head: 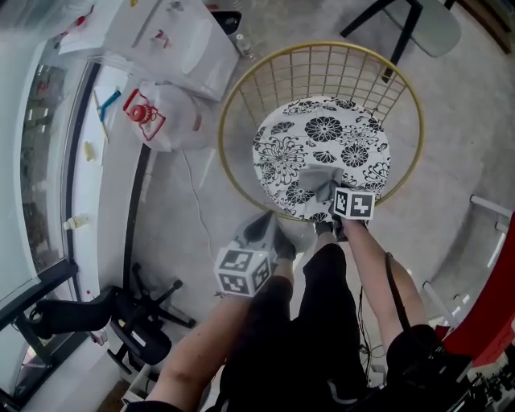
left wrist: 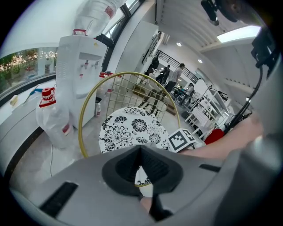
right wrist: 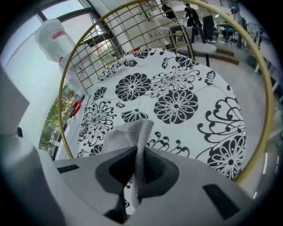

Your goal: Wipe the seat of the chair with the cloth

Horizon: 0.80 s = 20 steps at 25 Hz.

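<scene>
The chair has a round white seat cushion [head: 322, 153] printed with black flowers, inside a gold wire frame [head: 241, 88]. A grey cloth [head: 320, 181] lies on the seat's near edge, and my right gripper [head: 331, 201] is shut on it. In the right gripper view the cloth [right wrist: 130, 134] sticks up from between the closed jaws, over the seat [right wrist: 177, 101]. My left gripper [head: 264, 233] hangs in front of the chair, off the seat, shut with nothing in it; its view shows the seat [left wrist: 128, 130] ahead.
A white water dispenser [head: 173, 36] stands left of the chair with a large plastic bottle [head: 165, 113] on the floor beside it. A black office chair base [head: 133, 322] sits at lower left. A grey chair [head: 418, 24] stands behind. People are far off in the left gripper view.
</scene>
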{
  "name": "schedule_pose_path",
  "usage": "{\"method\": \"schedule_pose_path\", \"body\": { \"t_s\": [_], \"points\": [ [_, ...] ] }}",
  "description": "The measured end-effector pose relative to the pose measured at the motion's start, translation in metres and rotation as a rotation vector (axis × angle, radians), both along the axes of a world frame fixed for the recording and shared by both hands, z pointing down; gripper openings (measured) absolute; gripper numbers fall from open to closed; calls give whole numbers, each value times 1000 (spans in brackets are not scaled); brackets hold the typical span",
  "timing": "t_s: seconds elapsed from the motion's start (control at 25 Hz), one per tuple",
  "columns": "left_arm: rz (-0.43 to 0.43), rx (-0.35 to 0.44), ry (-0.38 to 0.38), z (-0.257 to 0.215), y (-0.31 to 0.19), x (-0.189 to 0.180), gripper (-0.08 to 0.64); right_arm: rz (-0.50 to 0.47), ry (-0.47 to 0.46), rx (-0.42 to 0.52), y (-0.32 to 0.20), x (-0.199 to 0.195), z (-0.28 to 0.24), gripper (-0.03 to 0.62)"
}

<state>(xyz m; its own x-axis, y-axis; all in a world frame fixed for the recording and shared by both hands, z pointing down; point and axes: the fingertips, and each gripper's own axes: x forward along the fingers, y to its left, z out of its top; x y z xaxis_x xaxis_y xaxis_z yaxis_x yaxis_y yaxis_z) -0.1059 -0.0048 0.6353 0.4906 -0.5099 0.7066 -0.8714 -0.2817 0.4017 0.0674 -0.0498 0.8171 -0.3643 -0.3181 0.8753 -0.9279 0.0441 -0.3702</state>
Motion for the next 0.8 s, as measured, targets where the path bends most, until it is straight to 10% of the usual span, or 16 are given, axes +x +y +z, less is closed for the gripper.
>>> {"method": "schedule_pose_path", "body": {
  "t_s": [0.8],
  "points": [
    [94,-11,13,3,-3,50,6,167,103,-14,13,117,-13,23]
  ]
}}
